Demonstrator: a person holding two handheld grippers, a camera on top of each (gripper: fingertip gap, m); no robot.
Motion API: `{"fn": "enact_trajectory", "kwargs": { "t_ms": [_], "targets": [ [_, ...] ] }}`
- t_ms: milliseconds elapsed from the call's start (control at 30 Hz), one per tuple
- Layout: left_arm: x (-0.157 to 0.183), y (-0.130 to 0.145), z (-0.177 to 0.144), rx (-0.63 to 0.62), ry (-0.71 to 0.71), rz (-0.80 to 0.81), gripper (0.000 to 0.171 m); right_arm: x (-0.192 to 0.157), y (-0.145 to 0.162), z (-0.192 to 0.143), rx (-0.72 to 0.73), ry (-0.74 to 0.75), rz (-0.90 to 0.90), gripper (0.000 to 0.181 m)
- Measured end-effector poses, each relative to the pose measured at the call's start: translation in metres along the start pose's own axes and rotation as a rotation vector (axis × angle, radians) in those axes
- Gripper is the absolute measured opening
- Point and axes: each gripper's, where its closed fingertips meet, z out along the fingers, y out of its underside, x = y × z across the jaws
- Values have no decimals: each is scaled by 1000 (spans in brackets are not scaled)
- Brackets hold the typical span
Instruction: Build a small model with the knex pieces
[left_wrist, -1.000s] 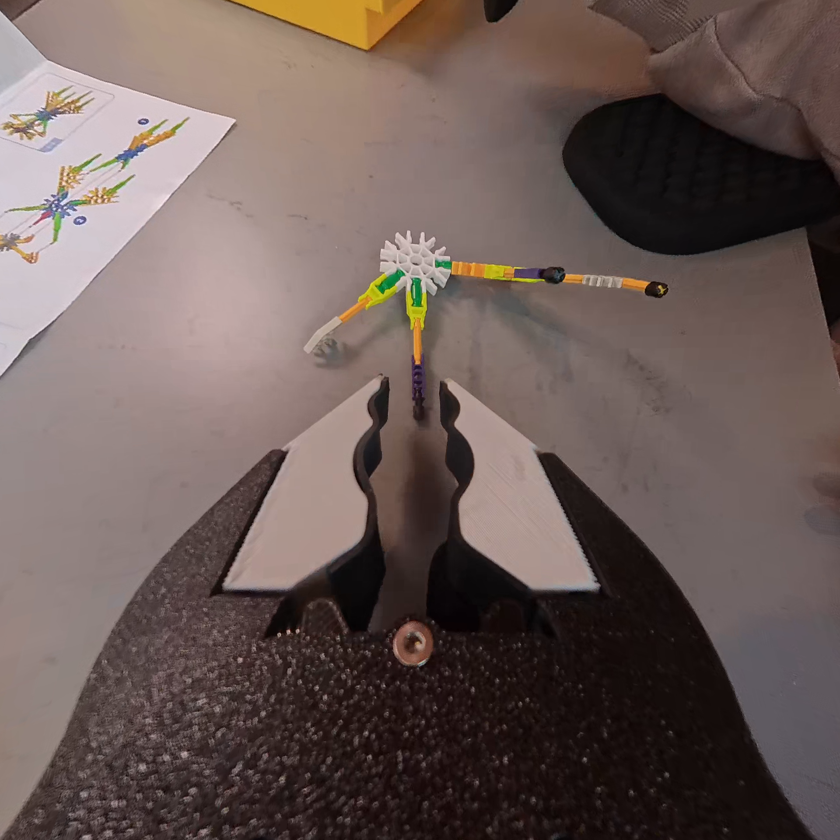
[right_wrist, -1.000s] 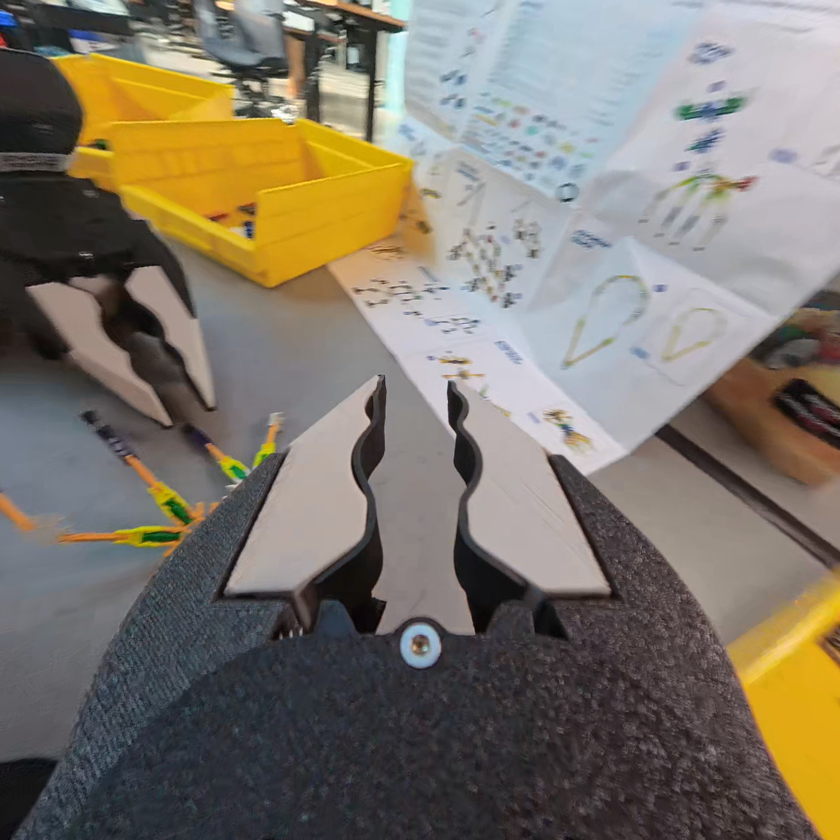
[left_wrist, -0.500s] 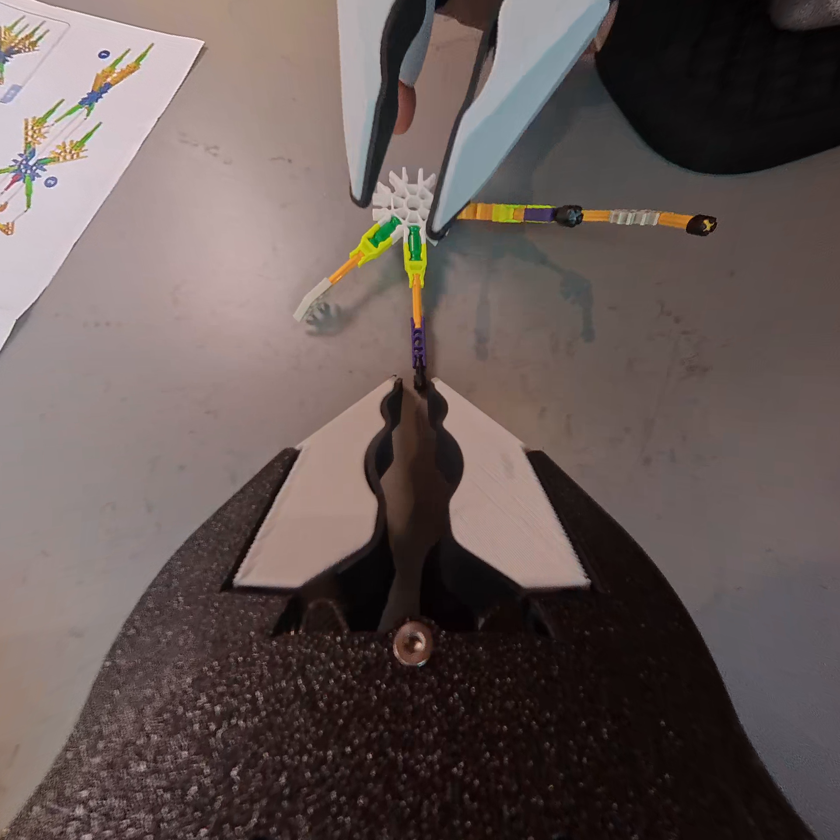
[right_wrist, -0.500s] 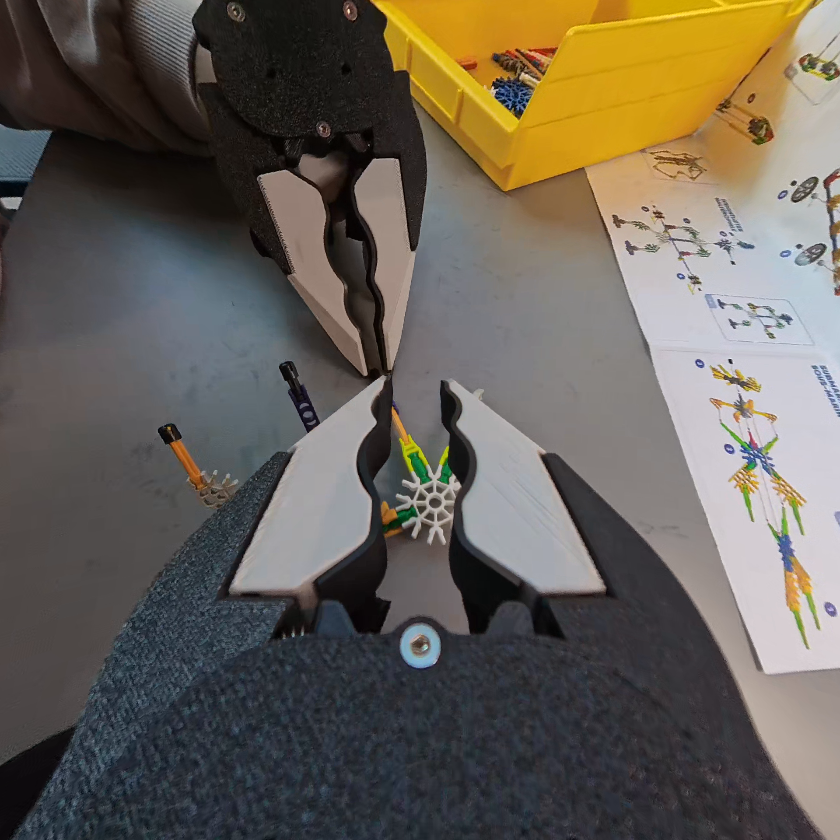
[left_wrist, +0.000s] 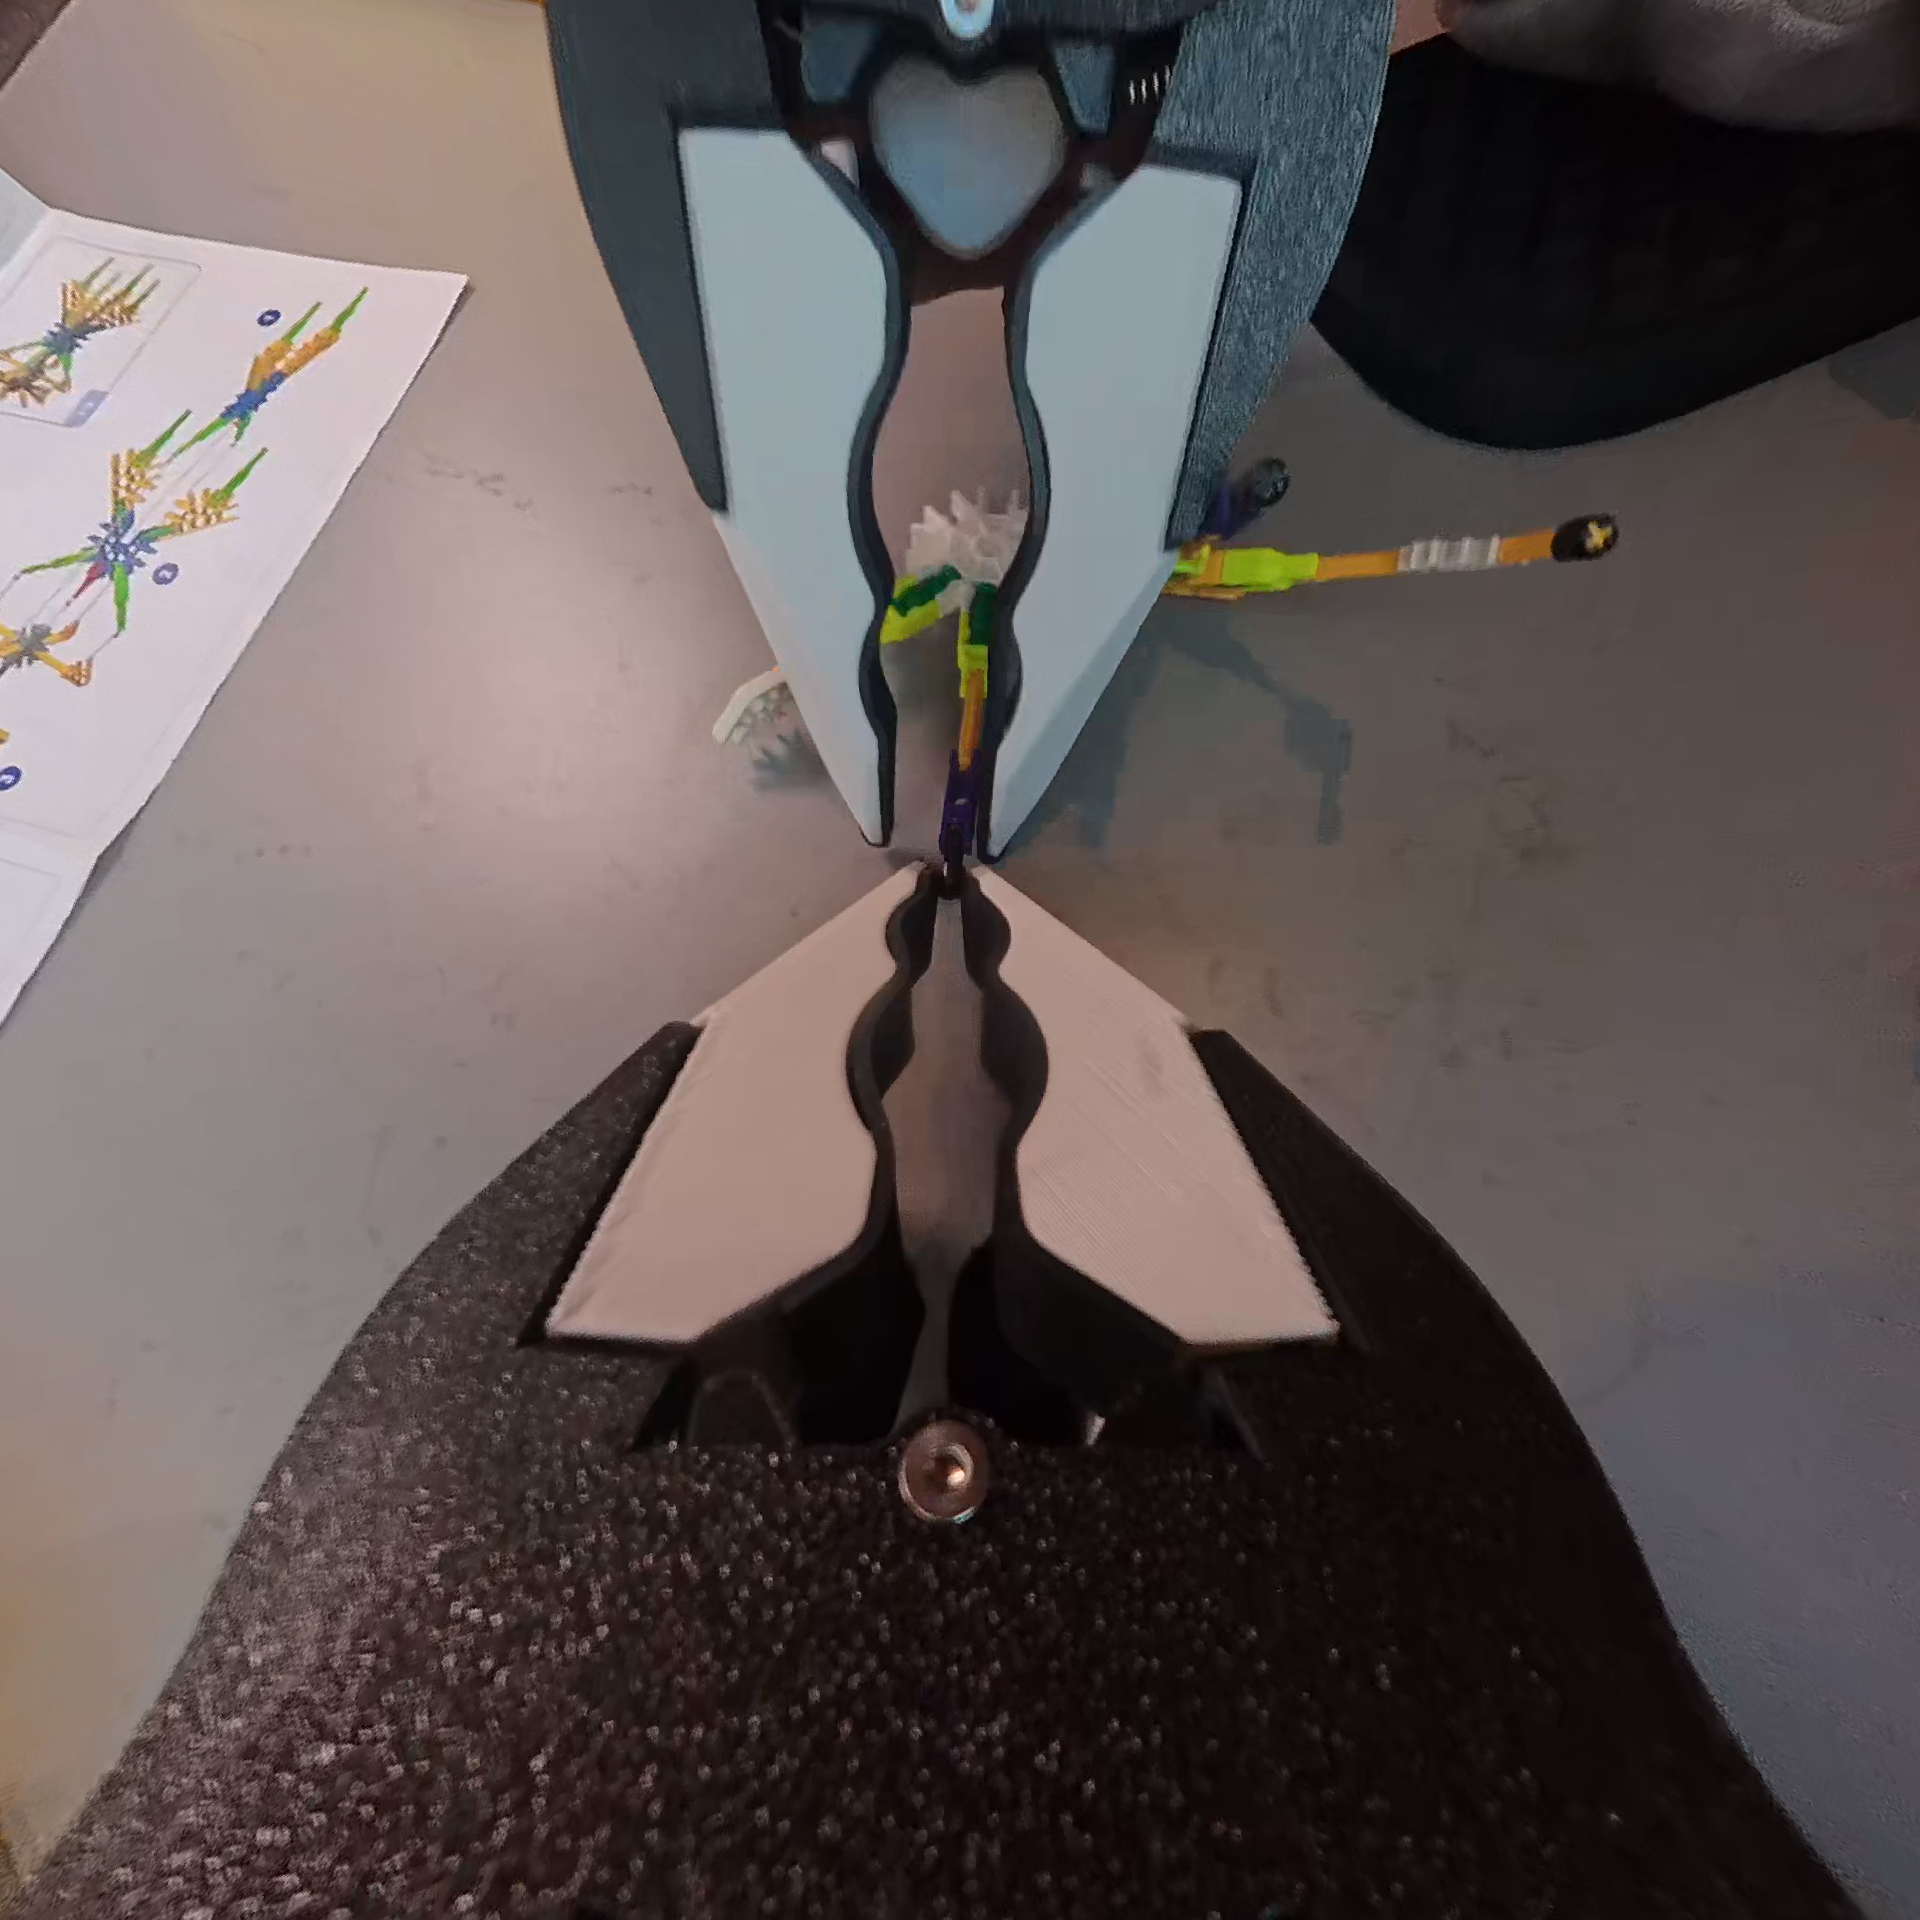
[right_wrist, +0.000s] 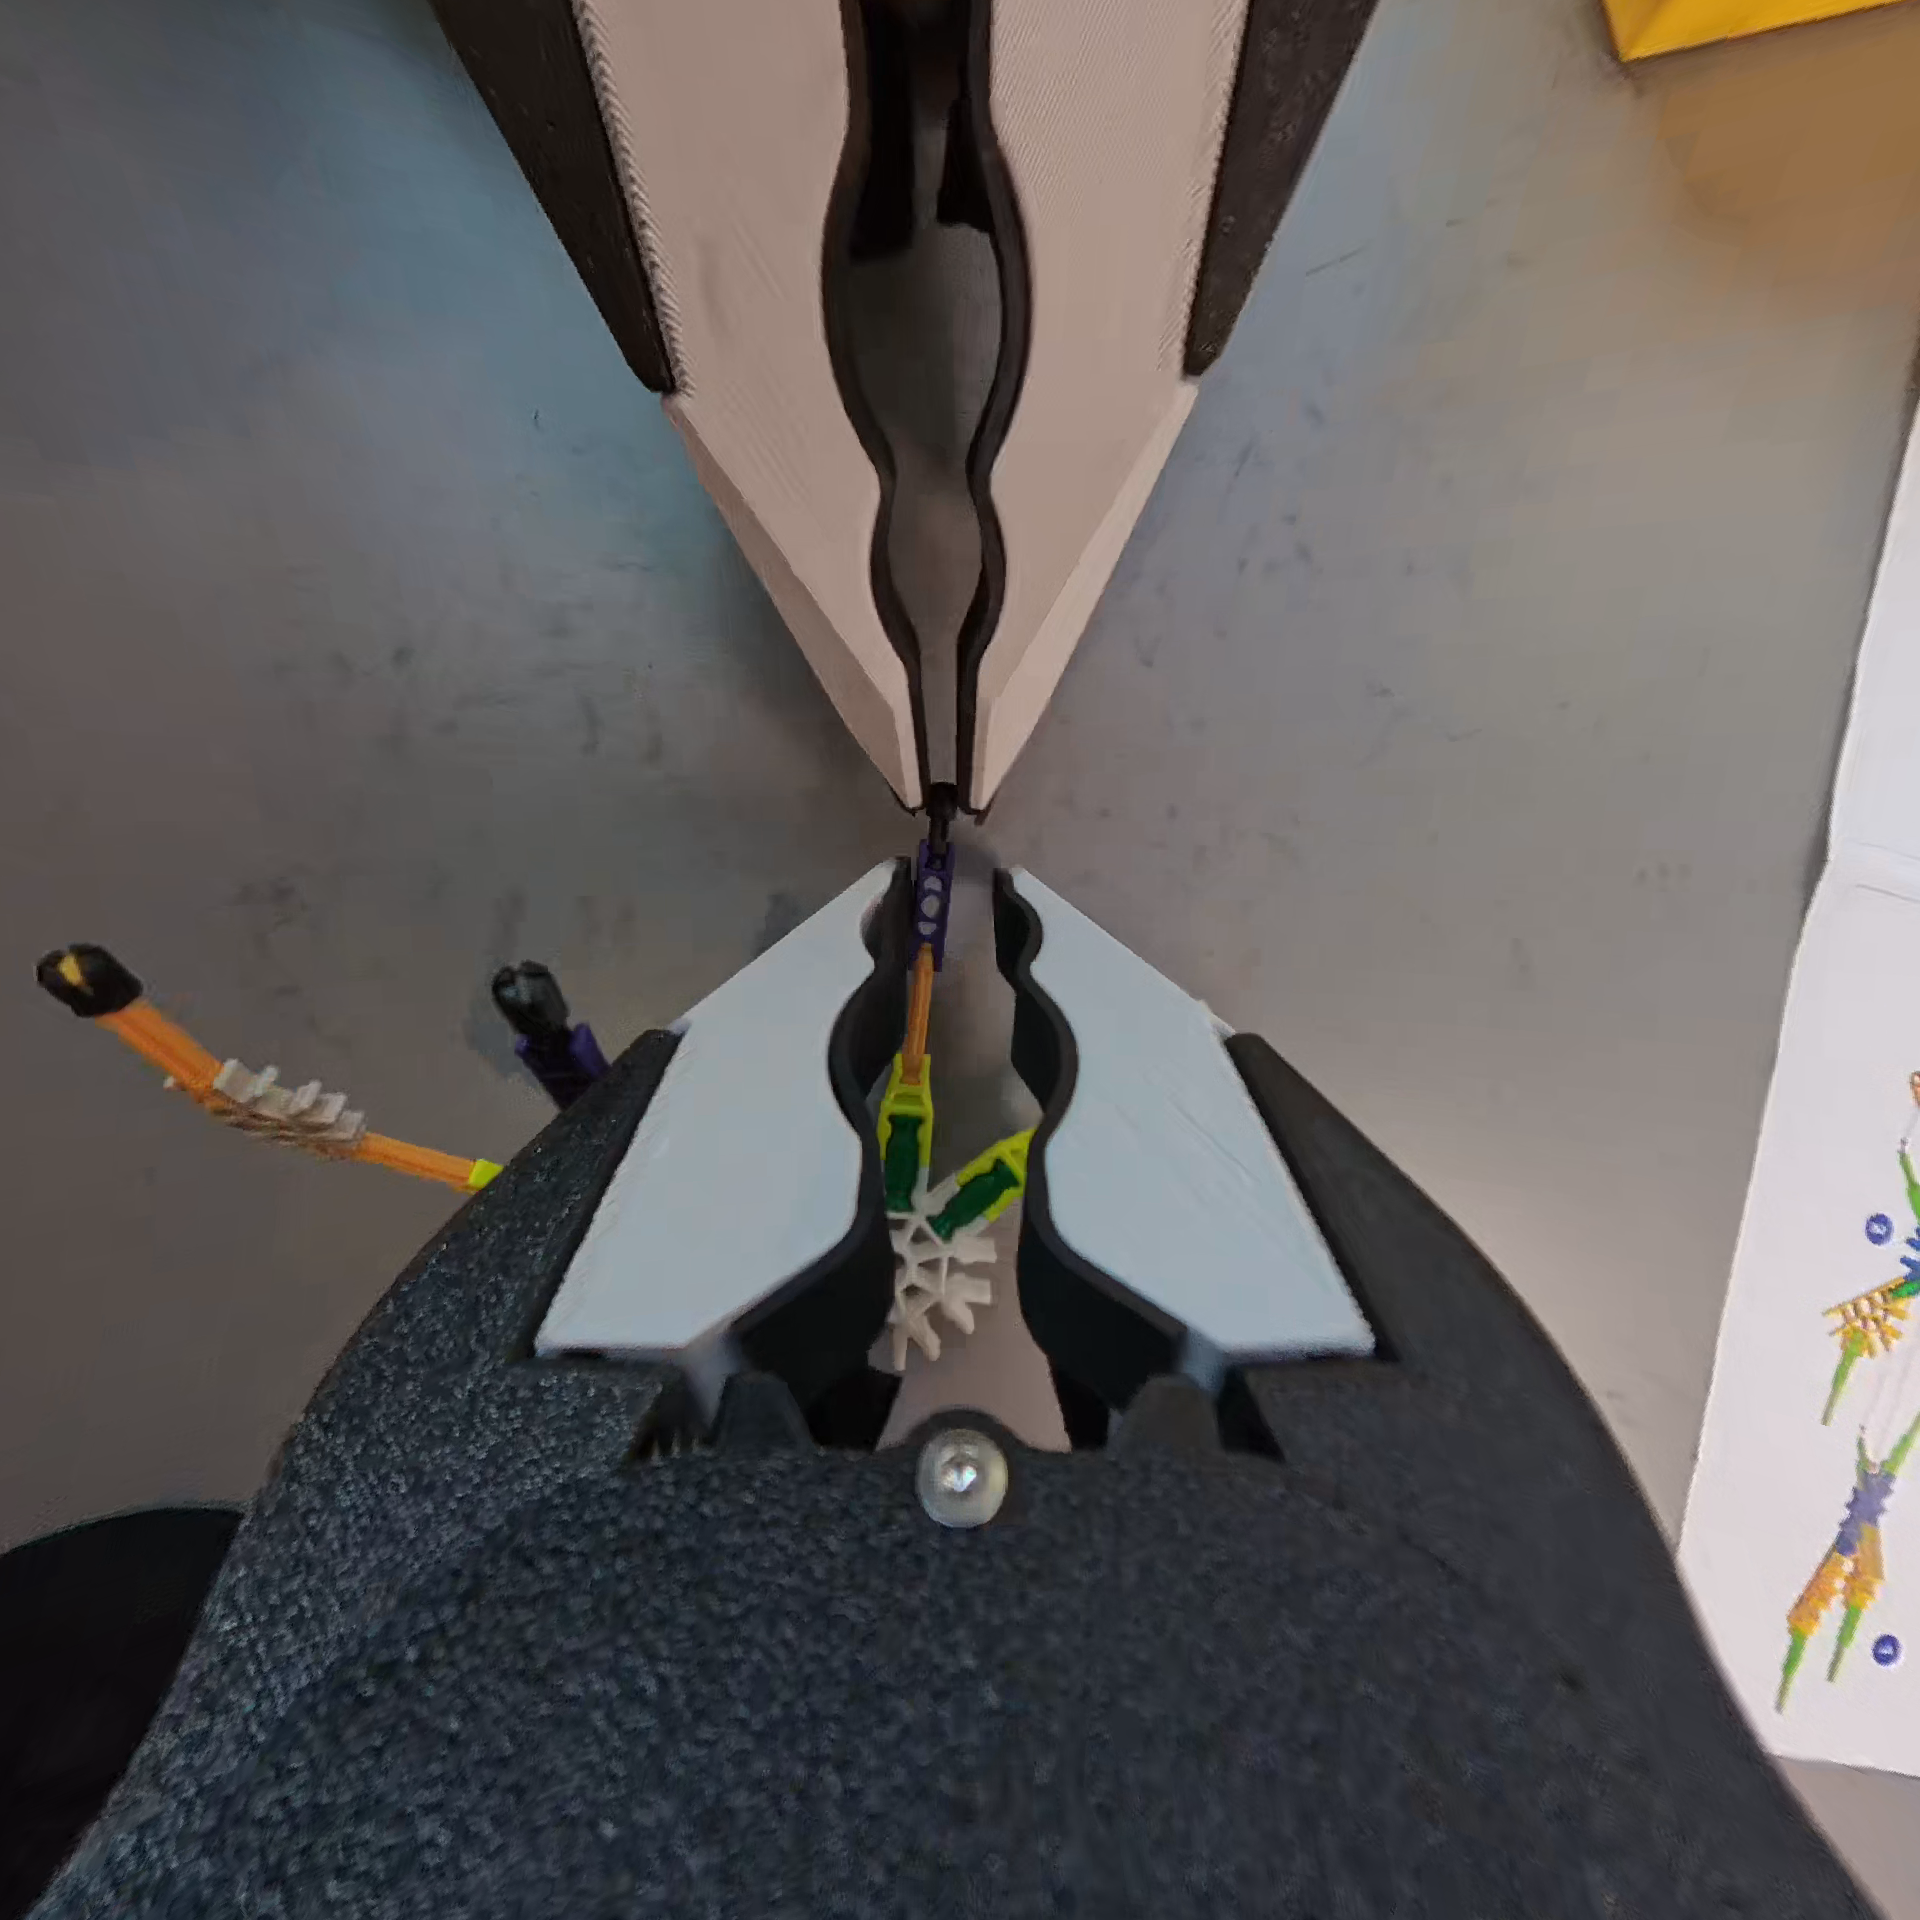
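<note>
A small rod-and-connector model lies on the grey table. It has a white snowflake hub (right_wrist: 935, 1288) with green-yellow, orange and purple rods (right_wrist: 932, 904). My left gripper (left_wrist: 943, 883) is shut on the black end tip of the purple rod; it also shows in the right wrist view (right_wrist: 943, 795), coming from the top. My right gripper (right_wrist: 948, 883) is open and straddles the model tip to tip with the left one. The hub (left_wrist: 961, 540) sits deep between its fingers and the rod runs along its gap. It also shows in the left wrist view (left_wrist: 930, 831).
A side arm of the model with an orange rod and black cap (left_wrist: 1455, 551) sticks out to one side (right_wrist: 260, 1107). A printed instruction sheet (left_wrist: 156, 520) lies beside the grippers (right_wrist: 1849, 1351). A black textured pad (left_wrist: 1610, 260) and a yellow bin corner (right_wrist: 1766, 21) are nearby. Only a small space, under 4 cm, lies between the two pairs of fingers.
My left gripper has closed from open onto the rod's end tip. My right gripper has swung in and pushed forward over the model, so the hub now lies deep between its fingers.
</note>
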Motion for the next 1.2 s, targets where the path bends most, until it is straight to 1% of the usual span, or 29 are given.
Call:
{"fn": "enact_trajectory", "kwargs": {
  "t_ms": [133,267,467,567,700,867,967,1100,1133,1167,1200],
  "targets": [
    [-3,2,-2,-2,-5,-6,4,-2,-4,2,29,11,-37,6],
    [-4,3,-2,8,-6,-19,6,0,-6,2,40,45,-52,7],
    [-1,4,-1,-2,11,-6,5,-3,-7,2,46,47,-70,6],
    [-1,3,-2,-2,6,9,4,1,-10,0,51,87,-78,12],
    [-3,2,-4,1,-2,6,4,1,-13,-1,65,105,-95,6],
    [-3,-1,-10,34,36,-8,4,0,-17,-5,108,88,-47,4],
    [-1,-7,-16,80,79,-56,4,-1,-21,-11,155,80,-25,4],
    [1,-10,-18,97,118,-89,3,-5,-21,-15,200,47,5,4],
    [-7,-2,-20,66,79,-84,3,-3,3,-12,69,55,0,4],
    [-25,11,-29,36,7,-95,3,5,23,-16,37,86,21,3],
    [-40,13,-42,81,-7,-166,3,4,21,-24,143,54,113,3]
  ]
}}
